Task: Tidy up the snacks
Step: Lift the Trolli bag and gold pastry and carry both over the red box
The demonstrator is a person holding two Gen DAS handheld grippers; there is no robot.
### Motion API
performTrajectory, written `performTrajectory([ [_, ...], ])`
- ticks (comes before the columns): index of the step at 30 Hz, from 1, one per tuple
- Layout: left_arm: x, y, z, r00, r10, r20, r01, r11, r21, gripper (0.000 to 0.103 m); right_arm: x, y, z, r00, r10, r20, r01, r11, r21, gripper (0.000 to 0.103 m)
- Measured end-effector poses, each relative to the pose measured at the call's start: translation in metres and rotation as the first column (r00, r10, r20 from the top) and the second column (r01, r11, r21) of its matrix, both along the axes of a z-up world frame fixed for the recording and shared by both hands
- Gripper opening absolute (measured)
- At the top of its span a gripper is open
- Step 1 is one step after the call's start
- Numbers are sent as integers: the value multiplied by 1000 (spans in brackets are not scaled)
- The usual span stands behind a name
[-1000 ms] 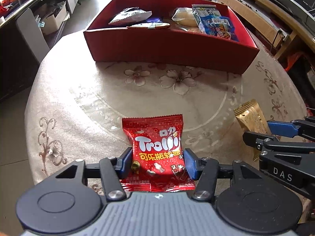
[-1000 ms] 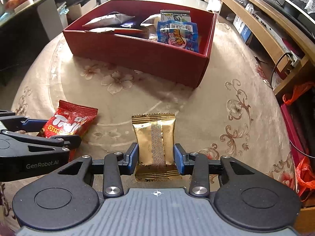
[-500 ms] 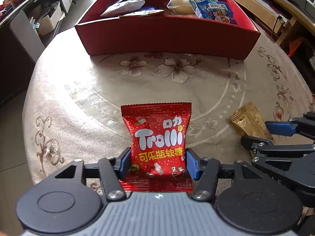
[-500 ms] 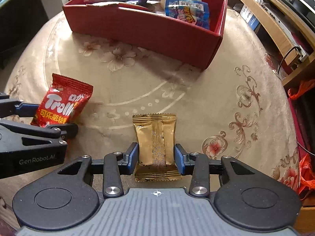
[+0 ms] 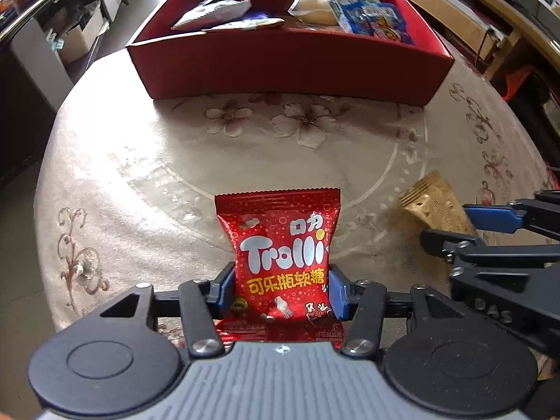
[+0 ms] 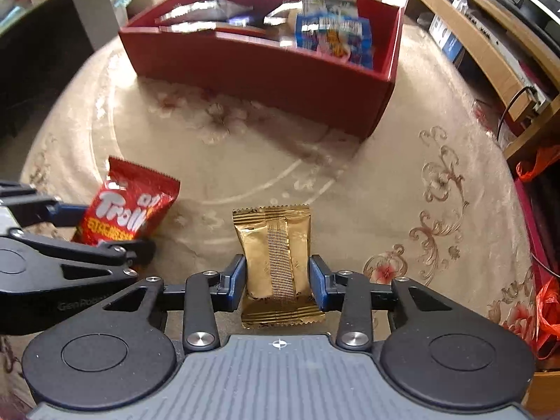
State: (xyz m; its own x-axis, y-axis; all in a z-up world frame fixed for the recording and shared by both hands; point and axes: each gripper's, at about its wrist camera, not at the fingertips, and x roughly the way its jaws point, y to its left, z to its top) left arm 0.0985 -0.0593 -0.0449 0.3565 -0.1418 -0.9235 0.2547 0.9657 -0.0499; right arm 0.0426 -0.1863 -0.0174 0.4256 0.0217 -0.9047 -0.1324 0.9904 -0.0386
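A red Trolli gummy packet [image 5: 283, 245] sits between the blue pads of my left gripper [image 5: 280, 290], whose jaws are closing and pinch its lower half from both sides. My right gripper [image 6: 276, 280] is closing on a gold foil packet [image 6: 276, 245], its pads pressed against both edges. Each view shows the other pair: the gold packet [image 5: 434, 206] in the right gripper [image 5: 451, 225], and the Trolli packet [image 6: 129, 210] in the left gripper [image 6: 105, 231]. Beyond both stands the open red box [image 5: 280, 70] holding several snack packets.
The round table wears a beige cloth with a flower pattern [image 5: 140, 175]. The red box [image 6: 280, 84] stands at its far side. Wooden shelving [image 6: 472, 42] runs along the right, and orange-red plastic bags [image 6: 546, 318] lie low beside the table there.
The left jaws widened briefly, then narrowed on the red packet, which now looks squeezed and stands more upright. The gold packet stays between the right pads. Both views show a little more of the box's inside.
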Motion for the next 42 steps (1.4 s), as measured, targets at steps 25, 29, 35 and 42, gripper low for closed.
performTrajectory([
  [25,69,9,70,977,112,179,-93,989,-114,48,59,1,63,977,-48,207,34,997,73,46],
  [29,86,8,74,974,125,188,-104,988,-117,48,77,0,66,973,-63,220,46,996,81,46],
  [35,108,6,78,968,148,201,-125,985,-120,48,95,0,70,968,-77,238,57,994,93,46],
  [42,130,1,79,965,155,213,-135,985,-107,48,114,-5,70,965,-100,243,76,991,109,46],
])
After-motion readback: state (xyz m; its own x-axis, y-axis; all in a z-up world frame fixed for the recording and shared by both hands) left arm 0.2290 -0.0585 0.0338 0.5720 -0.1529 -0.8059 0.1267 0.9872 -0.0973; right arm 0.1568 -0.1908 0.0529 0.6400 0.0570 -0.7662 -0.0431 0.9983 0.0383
